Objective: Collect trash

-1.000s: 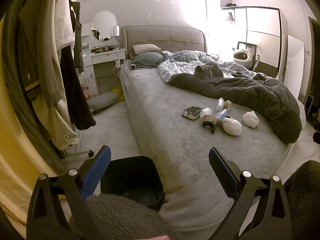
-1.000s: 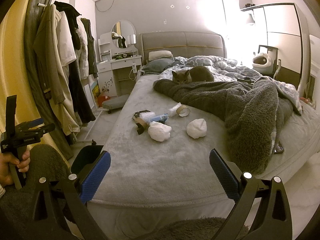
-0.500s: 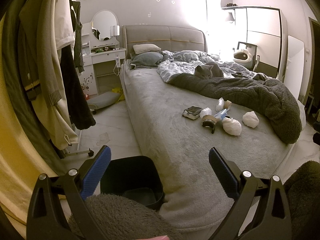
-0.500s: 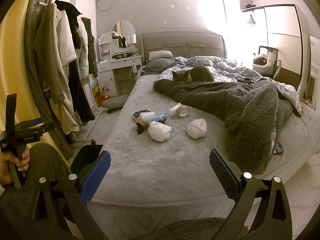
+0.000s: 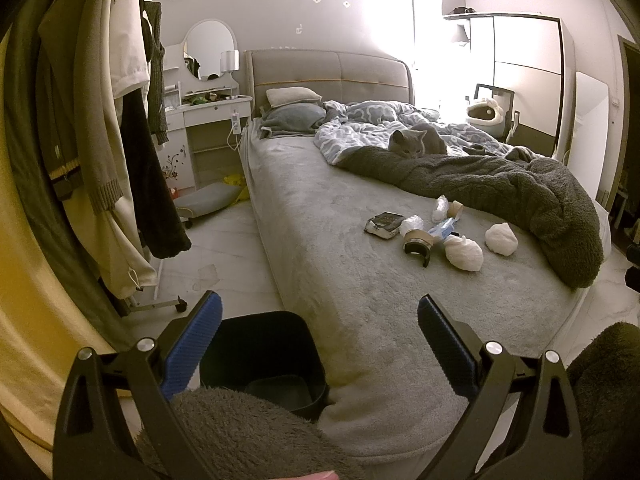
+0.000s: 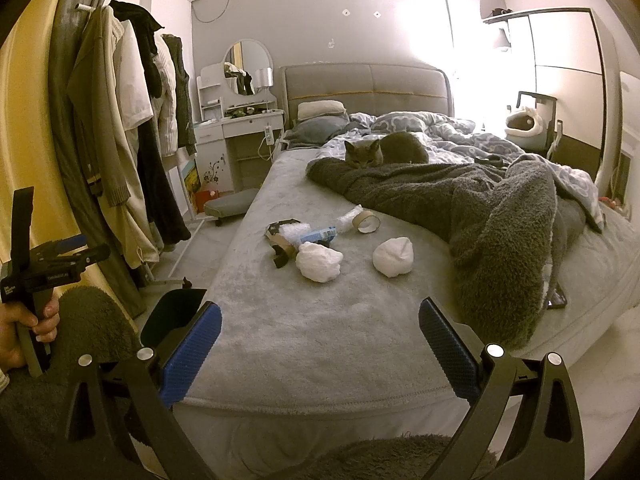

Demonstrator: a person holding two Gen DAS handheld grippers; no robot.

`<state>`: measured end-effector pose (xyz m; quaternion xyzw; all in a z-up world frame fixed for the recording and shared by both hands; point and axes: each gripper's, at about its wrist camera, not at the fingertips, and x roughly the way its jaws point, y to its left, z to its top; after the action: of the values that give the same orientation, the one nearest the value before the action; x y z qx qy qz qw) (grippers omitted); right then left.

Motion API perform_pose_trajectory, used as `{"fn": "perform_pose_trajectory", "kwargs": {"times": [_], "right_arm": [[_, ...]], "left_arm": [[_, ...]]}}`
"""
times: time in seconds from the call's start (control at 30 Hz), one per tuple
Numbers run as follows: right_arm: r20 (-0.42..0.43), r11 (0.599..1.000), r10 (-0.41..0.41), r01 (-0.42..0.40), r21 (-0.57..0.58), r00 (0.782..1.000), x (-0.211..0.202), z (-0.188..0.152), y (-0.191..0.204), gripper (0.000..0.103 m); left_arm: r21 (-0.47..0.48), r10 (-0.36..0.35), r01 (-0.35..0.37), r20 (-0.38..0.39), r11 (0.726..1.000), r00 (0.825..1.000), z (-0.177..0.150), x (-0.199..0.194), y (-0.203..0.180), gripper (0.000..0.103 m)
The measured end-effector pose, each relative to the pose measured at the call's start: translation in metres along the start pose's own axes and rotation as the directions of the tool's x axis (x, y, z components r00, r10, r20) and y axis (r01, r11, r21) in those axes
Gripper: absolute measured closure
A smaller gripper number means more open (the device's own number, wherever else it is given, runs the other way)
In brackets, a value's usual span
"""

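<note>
Trash lies in a cluster on the grey bed (image 6: 312, 332): two white crumpled paper balls (image 6: 320, 261) (image 6: 393, 257), a cardboard tape roll (image 6: 368, 223), a blue wrapper (image 6: 318, 235) and a dark packet (image 5: 384, 225). In the left wrist view the paper balls (image 5: 464, 253) sit mid-bed. A black bin (image 5: 260, 356) stands on the floor at the bed's foot corner, also seen as the bin (image 6: 176, 312) in the right view. My left gripper (image 5: 318, 338) is open above the bin and bed corner. My right gripper (image 6: 320, 344) is open over the bed's foot, well short of the trash.
A grey cat (image 6: 384, 152) lies on the dark blanket (image 6: 500, 216) near the pillows. A clothes rack (image 5: 100, 140) with hanging coats stands left, beside a white dressing table (image 5: 208, 120). A hand holds the left gripper's handle (image 6: 36, 276). A phone (image 6: 557, 300) lies at the bed's right edge.
</note>
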<state>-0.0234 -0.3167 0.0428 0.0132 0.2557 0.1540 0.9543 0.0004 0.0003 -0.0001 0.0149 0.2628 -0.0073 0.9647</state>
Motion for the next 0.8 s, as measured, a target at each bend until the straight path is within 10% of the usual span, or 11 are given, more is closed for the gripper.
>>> {"fn": "perform_pose_trajectory", "kwargs": {"times": [0.8], "right_arm": [[-0.062, 1.000, -0.009, 0.009, -0.009, 0.998, 0.031, 0.012, -0.001, 0.003]], "left_arm": [[0.074, -0.088, 0.089, -0.025, 0.993, 0.996, 0.009, 0.024, -0.027, 0.004]]}}
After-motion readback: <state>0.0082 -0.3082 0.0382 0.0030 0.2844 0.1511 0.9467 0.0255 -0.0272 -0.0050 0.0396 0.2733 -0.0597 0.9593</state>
